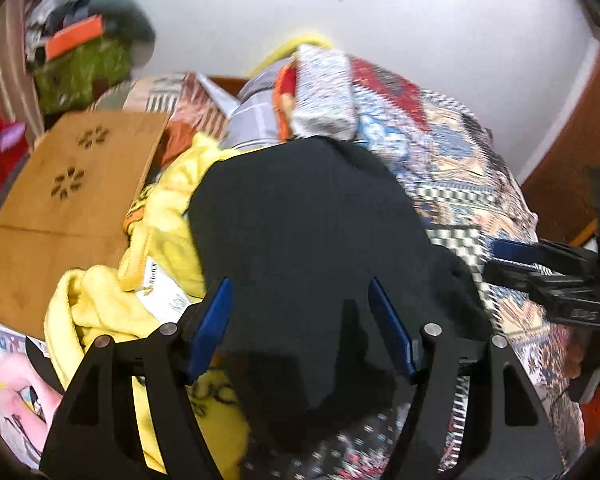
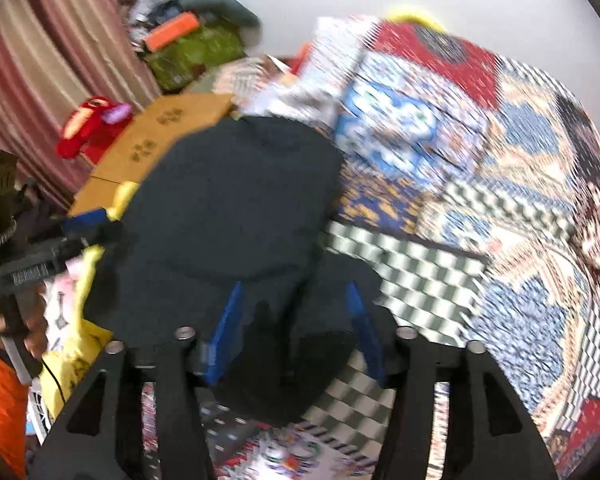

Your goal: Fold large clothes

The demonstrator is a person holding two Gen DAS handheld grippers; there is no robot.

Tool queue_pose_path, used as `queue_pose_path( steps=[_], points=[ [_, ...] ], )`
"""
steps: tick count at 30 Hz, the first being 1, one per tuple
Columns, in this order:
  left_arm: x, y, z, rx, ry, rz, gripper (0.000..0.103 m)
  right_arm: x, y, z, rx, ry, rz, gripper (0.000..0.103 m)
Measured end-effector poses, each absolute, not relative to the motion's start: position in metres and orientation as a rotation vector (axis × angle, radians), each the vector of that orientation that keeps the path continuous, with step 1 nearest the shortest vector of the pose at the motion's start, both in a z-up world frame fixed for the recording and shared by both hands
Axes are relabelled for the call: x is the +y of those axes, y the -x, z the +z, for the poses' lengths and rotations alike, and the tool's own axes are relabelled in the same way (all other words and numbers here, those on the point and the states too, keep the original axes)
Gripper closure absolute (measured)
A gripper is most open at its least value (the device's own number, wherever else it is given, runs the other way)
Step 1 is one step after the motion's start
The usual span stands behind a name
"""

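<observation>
Dark navy fabric [image 1: 300, 232], a large garment folded into a rough block, lies on the patchwork bedspread [image 1: 472, 168] with its checkered, blue and red panels. Both views are blurred by motion.

From the left wrist view, the left gripper [image 1: 300, 326] hangs over the near end of the navy garment, its blue-padded fingers [image 1: 210, 328] spread wide apart with the cloth lying beneath and between them; the pads do not press on it, so this claw is released. Just left of the garment lies a crumpled yellow fleece blanket [image 1: 168, 200] with a white label, and beyond that a flat brown cardboard sheet [image 1: 80, 184] with cut-out flower shapes. A pile of folded patterned bedding [image 1: 324, 92] sits past the far end of the garment, against the white wall [image 1: 420, 20].

From the right wrist view, the right gripper [image 2: 296, 328] is above the near right part of the same garment. Its jaws stand partly apart, with dark cloth between them, yet the pads are not squeezing it: released too. The left gripper shows at the left edge of this view, held by a hand [image 2: 16, 320] next to an orange sleeve [image 2: 0, 392]. Striped pinkish curtains [image 2: 40, 60] hang at the far left, with a red plush toy [image 2: 88, 124] near them.
</observation>
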State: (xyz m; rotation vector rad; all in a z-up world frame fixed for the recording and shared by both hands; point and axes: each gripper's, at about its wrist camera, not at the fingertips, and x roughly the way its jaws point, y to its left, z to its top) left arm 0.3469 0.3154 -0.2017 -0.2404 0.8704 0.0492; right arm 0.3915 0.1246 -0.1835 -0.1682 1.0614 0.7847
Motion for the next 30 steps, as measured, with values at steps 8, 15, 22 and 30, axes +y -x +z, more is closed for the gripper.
queue_pose_path(
  steps=[8, 15, 22, 30],
  points=[
    [0.275, -0.336, -0.237, 0.908, 0.005, 0.156, 0.026, 0.165, -0.383, -0.249, 1.161, 0.188, 0.815, 0.044],
    [0.278, -0.315, -0.236, 0.942, 0.079, 0.187, 0.026, 0.13, -0.379, -0.241, 1.198, 0.111, 0.771, 0.037],
    [0.264, -0.276, -0.199, 0.902, 0.115, 0.225, 0.026, 0.094, -0.353, -0.186, 1.086, 0.113, 0.762, 0.037],
    [0.219, -0.203, -0.099, 0.694, 0.067, 0.225, 0.026, 0.055, -0.293, -0.083, 0.842, 0.064, 0.804, 0.037]
  ],
)
